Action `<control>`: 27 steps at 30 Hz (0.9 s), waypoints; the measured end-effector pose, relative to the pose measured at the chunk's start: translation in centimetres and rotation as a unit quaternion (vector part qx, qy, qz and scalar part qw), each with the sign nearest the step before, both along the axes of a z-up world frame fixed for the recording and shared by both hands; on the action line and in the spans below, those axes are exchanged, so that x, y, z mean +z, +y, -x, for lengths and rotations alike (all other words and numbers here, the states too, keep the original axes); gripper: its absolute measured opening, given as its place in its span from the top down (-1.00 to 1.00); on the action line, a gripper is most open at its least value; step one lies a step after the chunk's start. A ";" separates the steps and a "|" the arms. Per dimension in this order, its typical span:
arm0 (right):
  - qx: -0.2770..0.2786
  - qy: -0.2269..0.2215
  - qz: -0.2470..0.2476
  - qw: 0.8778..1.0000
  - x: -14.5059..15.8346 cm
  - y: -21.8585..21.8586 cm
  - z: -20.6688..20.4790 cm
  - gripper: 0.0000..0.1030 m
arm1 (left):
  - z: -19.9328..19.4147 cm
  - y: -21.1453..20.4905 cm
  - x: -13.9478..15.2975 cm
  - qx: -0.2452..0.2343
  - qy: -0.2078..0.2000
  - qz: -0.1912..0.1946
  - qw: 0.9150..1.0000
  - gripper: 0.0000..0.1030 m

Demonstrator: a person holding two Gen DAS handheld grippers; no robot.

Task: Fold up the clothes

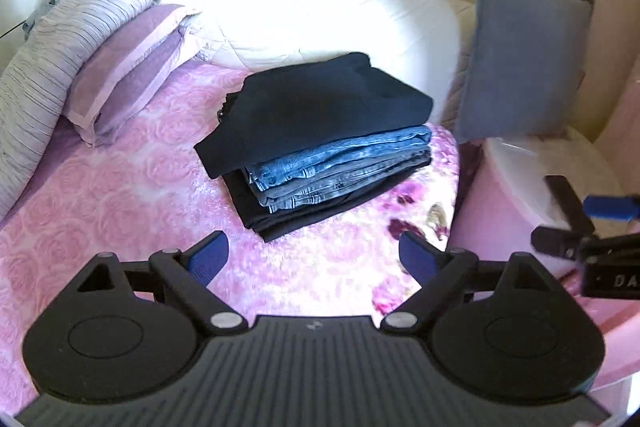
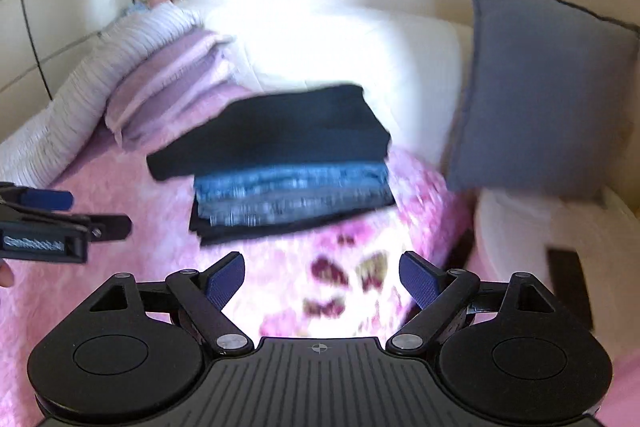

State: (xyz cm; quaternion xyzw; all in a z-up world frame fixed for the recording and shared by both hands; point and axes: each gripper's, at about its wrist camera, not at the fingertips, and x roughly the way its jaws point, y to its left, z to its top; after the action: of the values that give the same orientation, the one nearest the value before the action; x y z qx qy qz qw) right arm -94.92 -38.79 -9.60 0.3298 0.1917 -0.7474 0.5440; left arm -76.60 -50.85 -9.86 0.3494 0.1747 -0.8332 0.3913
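A stack of folded clothes point(image 1: 324, 143) lies on the pink rose bedspread point(image 1: 120, 195): a dark navy garment point(image 1: 320, 103) on top, blue jeans point(image 1: 344, 163) in the middle, a black garment point(image 1: 320, 215) at the bottom. The stack also shows, blurred, in the right wrist view point(image 2: 288, 167). My left gripper point(image 1: 314, 259) is open and empty, short of the stack. My right gripper point(image 2: 322, 281) is open and empty, also short of the stack. Each gripper shows at the edge of the other's view, the right one point(image 1: 580, 227) and the left one point(image 2: 60, 215).
A grey-blue cushion point(image 1: 524, 55) leans against the wall at right. Purple pillows point(image 1: 132, 63) and a striped bolster point(image 1: 44, 51) lie at left. A white quilt point(image 1: 320, 23) sits behind the stack. A pink-white bin with a lid point(image 1: 516, 187) stands beside the bed at right.
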 end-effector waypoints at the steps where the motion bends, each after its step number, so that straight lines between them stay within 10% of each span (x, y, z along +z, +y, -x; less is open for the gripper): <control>1: -0.006 -0.006 -0.006 1.000 0.3 0.6 -0.4 -0.70 | -0.5 0.7 0.5 -0.001 0.002 0.002 1.000 -0.75; 27: 0.026 0.039 -0.009 0.999 5.6 5.9 -1.4 -0.70 | -0.2 8.5 5.2 0.065 0.029 0.044 0.997 -0.75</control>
State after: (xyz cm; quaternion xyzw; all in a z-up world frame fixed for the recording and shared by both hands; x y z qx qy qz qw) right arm -93.53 -32.87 -3.97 0.3002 0.2282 -0.7437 0.5520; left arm -76.41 -42.37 -4.71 0.2955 0.1719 -0.8227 0.4542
